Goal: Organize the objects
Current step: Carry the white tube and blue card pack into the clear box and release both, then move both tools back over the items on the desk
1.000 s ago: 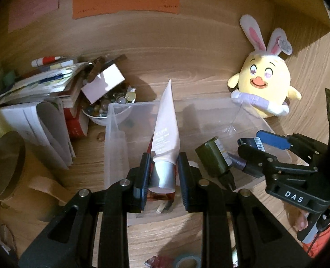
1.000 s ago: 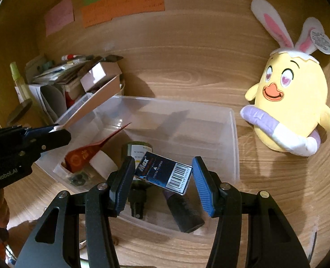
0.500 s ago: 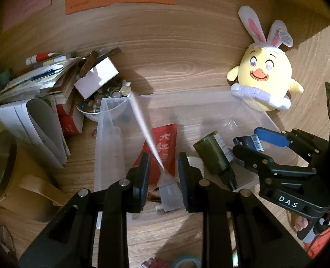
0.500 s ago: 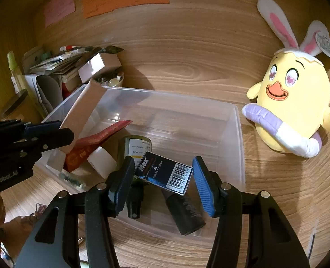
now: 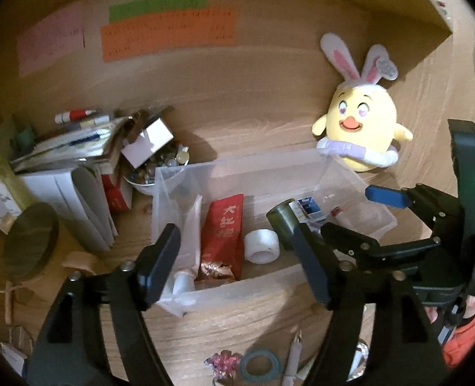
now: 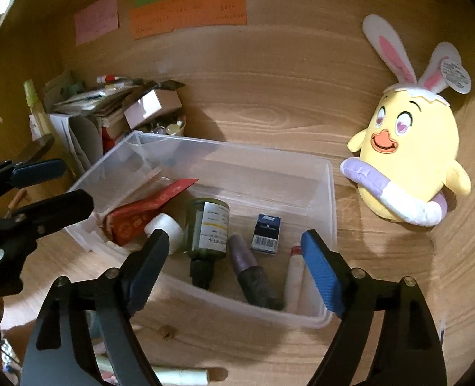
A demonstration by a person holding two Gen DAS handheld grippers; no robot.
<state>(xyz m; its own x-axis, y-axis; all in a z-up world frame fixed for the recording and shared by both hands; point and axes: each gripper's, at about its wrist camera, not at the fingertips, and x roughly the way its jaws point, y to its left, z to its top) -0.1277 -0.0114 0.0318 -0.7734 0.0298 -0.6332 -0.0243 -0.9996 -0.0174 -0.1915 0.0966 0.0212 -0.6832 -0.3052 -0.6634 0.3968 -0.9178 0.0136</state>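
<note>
A clear plastic bin (image 5: 237, 165) (image 6: 329, 193) sits on the wooden desk. In it lie a white tube (image 5: 187, 225), a red packet (image 5: 223, 225) (image 6: 141, 214), a white tape roll (image 5: 261, 246) (image 6: 166, 225), a dark green bottle (image 6: 206, 228) (image 5: 280, 218), a small blue box (image 6: 266, 231) (image 5: 309, 207), a dark cylinder (image 6: 250, 273) and a white stick (image 6: 293, 273). My left gripper (image 5: 237, 263) is open and empty over the bin's near wall. My right gripper (image 6: 234, 270) is open and empty above the bin's near side.
A yellow bunny-eared plush (image 5: 362, 135) (image 6: 407, 154) stands right of the bin. Books and papers (image 5: 67, 148), a bowl of small items (image 5: 160, 164) and a round dark lid (image 5: 31, 241) crowd the left. A tape ring (image 5: 260, 363) and a pen (image 5: 293, 353) lie near the front.
Both grippers opened. The white tube dropped from the left gripper into the bin's left side, and the blue box dropped from the right gripper onto the bin floor. Both grippers pulled back.
</note>
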